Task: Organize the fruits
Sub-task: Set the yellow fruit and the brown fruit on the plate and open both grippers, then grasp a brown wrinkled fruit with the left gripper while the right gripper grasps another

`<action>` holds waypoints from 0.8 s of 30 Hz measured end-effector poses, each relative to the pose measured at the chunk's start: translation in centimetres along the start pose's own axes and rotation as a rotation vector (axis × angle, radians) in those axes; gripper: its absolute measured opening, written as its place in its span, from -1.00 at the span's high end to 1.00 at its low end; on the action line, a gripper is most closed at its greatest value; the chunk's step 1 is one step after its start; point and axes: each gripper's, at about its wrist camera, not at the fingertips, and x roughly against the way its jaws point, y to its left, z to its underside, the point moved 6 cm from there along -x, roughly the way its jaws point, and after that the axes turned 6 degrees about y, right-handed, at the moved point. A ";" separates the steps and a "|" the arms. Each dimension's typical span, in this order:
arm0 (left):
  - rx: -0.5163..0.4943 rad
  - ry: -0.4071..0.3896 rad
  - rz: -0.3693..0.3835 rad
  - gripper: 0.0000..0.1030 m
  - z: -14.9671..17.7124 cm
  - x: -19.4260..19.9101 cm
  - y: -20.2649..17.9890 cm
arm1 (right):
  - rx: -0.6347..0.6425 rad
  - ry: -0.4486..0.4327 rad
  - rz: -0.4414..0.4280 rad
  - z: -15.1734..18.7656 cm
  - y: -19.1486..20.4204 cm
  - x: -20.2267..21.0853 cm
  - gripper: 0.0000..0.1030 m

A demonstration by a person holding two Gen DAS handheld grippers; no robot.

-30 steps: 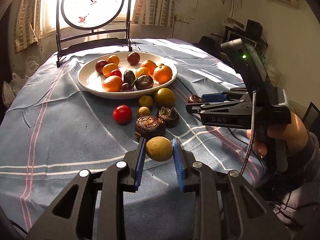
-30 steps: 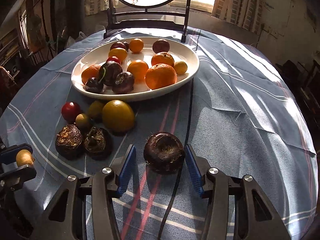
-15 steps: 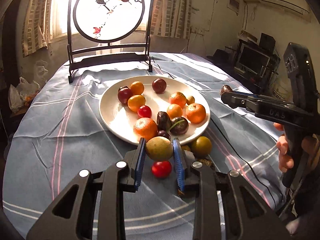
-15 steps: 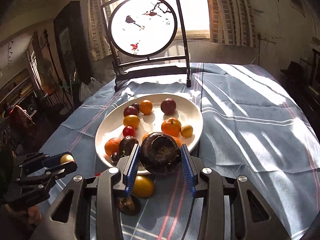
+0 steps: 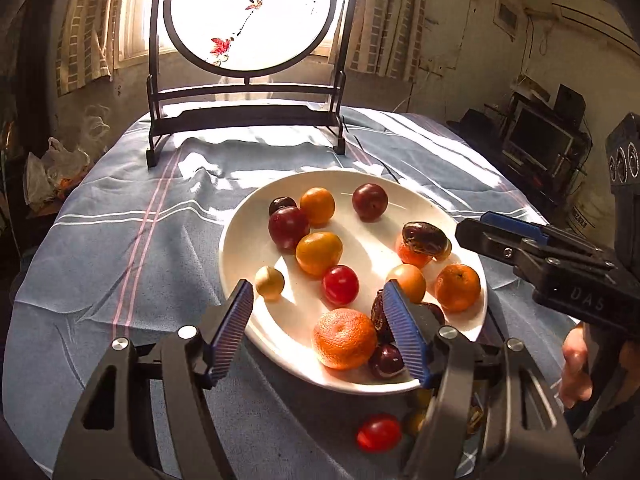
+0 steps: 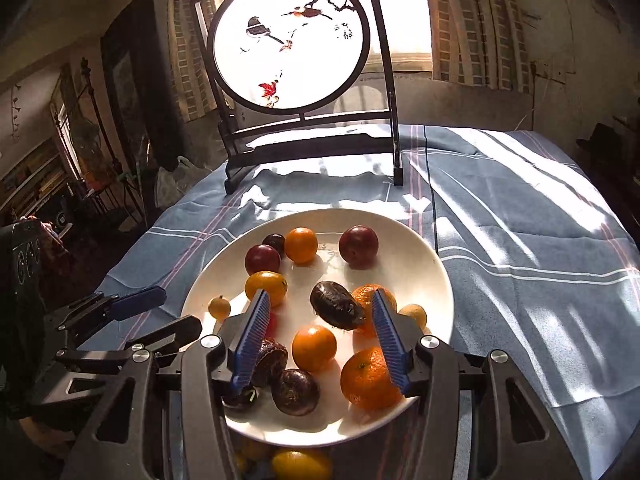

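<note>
Blue striped tablecloth covers the table; at its far end stands a dark wooden stand with a round painted screen — bird and branch, backlit by the window.

White plate sits near centre of the cloth and holds most of the fruit. Contents, large to small: a big orange at the near rim, a second orange toward the right rim, a dark wrinkled fruit lying against an orange near the plate's middle, a yellow-orange fruit, dark red plums toward the far side, a red cherry tomato, and a small tan fruit on the left part of the plate, apart from the rest.

Off the plate, on the cloth at the near side — a red tomato and a few yellow fruits, partly hidden behind the gripper.

Left gripper: jaws spread wide, nothing between the blue pads, poised over the plate's near-left rim.

Right gripper: jaws likewise wide apart, holding nothing, above the near half of the plate with the dark wrinkled fruit below the gap.
</note>
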 end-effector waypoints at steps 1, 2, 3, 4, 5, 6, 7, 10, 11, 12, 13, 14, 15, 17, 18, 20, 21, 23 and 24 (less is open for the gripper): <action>-0.007 -0.001 0.005 -0.27 0.6 0.7 -0.2 | 0.006 -0.003 0.005 0.6 0.0 0.8 -0.03; -0.024 -0.001 0.011 -0.27 1.3 1.3 -0.5 | 0.008 -0.004 0.005 1.4 0.0 1.6 -0.03; -0.047 0.000 0.015 -0.27 2.3 2.0 -1.0 | 0.005 -0.003 -0.002 2.2 0.0 2.4 -0.03; -0.070 0.003 0.017 -0.27 3.3 2.6 -1.5 | 0.008 -0.001 -0.009 3.2 -0.1 3.1 -0.03; -0.094 0.008 0.022 -0.27 4.6 3.2 -2.2 | 0.010 -0.006 -0.010 4.3 -0.2 3.8 -0.03; -0.115 0.013 0.036 -0.27 5.8 3.9 -2.9 | 0.009 -0.011 -0.002 5.3 -0.5 4.5 -0.03; -0.137 0.021 0.048 -0.27 7.1 4.4 -3.7 | 0.004 -0.016 0.003 6.5 -0.8 4.9 -0.03; -0.216 0.041 0.048 -0.27 10.5 5.2 -5.9 | -0.040 -0.020 -0.014 9.1 -2.2 5.7 -0.03; -0.233 0.043 0.034 -0.27 11.2 5.2 -6.4 | -0.059 -0.018 -0.019 9.8 -2.8 5.8 -0.03; -0.245 0.048 0.029 -0.27 11.6 5.0 -6.9 | -0.076 -0.011 -0.023 10.3 -3.2 5.6 -0.03; -0.250 0.062 0.025 -0.24 11.8 4.5 -7.2 | -0.088 -0.003 -0.026 10.7 -3.6 5.3 -0.03; -0.243 0.079 0.016 -0.20 11.9 3.8 -7.3 | -0.103 0.010 -0.024 11.1 -3.9 4.9 -0.03; -0.228 0.103 0.018 -0.12 12.0 3.0 -7.4 | -0.110 0.011 -0.028 11.2 -3.9 4.9 -0.03; -0.194 0.158 0.028 -0.05 11.8 1.3 -7.3 | -0.090 -0.011 -0.036 11.1 -3.7 5.2 -0.03; -0.172 0.187 0.059 0.01 11.7 0.8 -7.3 | -0.078 -0.005 -0.033 11.2 -3.4 5.1 -0.03; -0.159 0.208 0.063 0.06 11.3 0.2 -7.6 | -0.049 0.004 -0.027 11.3 -2.9 4.9 -0.03; -0.163 0.214 0.067 0.14 11.1 -0.1 -7.9 | -0.035 0.005 -0.022 11.4 -2.7 4.9 -0.03; -0.159 0.208 0.063 0.18 11.0 -0.1 -7.9 | -0.017 0.009 -0.020 11.5 -2.3 4.9 -0.03; -0.158 0.190 0.063 0.18 11.1 0.2 -7.8 | -0.009 0.010 -0.023 11.5 -2.2 4.9 -0.03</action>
